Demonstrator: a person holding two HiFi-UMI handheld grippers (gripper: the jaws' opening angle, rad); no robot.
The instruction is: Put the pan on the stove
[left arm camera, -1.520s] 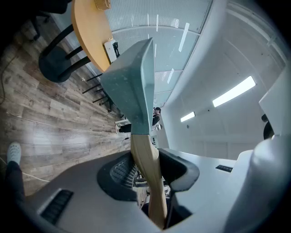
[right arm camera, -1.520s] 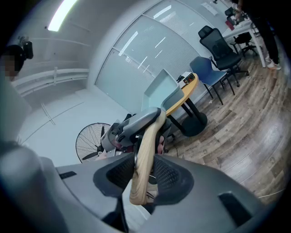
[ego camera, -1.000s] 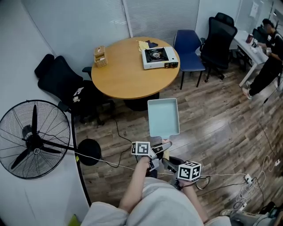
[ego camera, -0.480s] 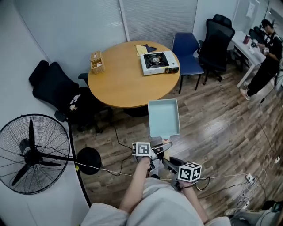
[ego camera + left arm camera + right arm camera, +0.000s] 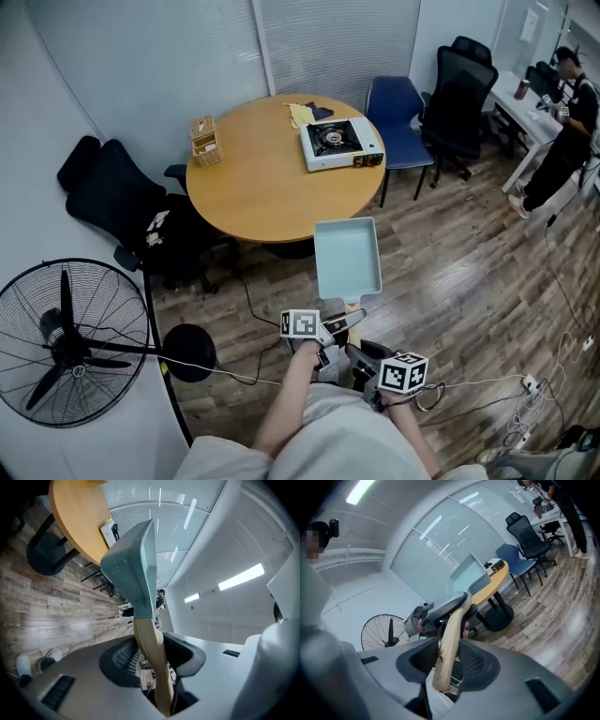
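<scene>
A teal rectangular pan (image 5: 348,258) with a wooden handle (image 5: 352,310) hangs level over the wood floor, just short of the round wooden table (image 5: 253,192). My left gripper (image 5: 330,328) is shut on the handle close to the pan. My right gripper (image 5: 362,352) is shut on the handle's end. In the left gripper view the handle (image 5: 151,644) runs between the pads up to the pan (image 5: 131,569). The right gripper view shows the handle (image 5: 449,641) clamped, with the pan (image 5: 469,576) beyond. The portable gas stove (image 5: 341,143) sits on the table's far right.
A wooden box (image 5: 203,140) and a yellow cloth (image 5: 302,113) lie on the table. Black office chairs (image 5: 127,202) stand at left, a blue chair (image 5: 398,108) and a black one (image 5: 461,89) at right. A standing fan (image 5: 70,342) and floor cables (image 5: 244,361) are near. A person (image 5: 562,122) stands far right.
The table, the stove and the fan have slid down in the head view, so I am closer to the table. The pan stays gripped by both grippers.
</scene>
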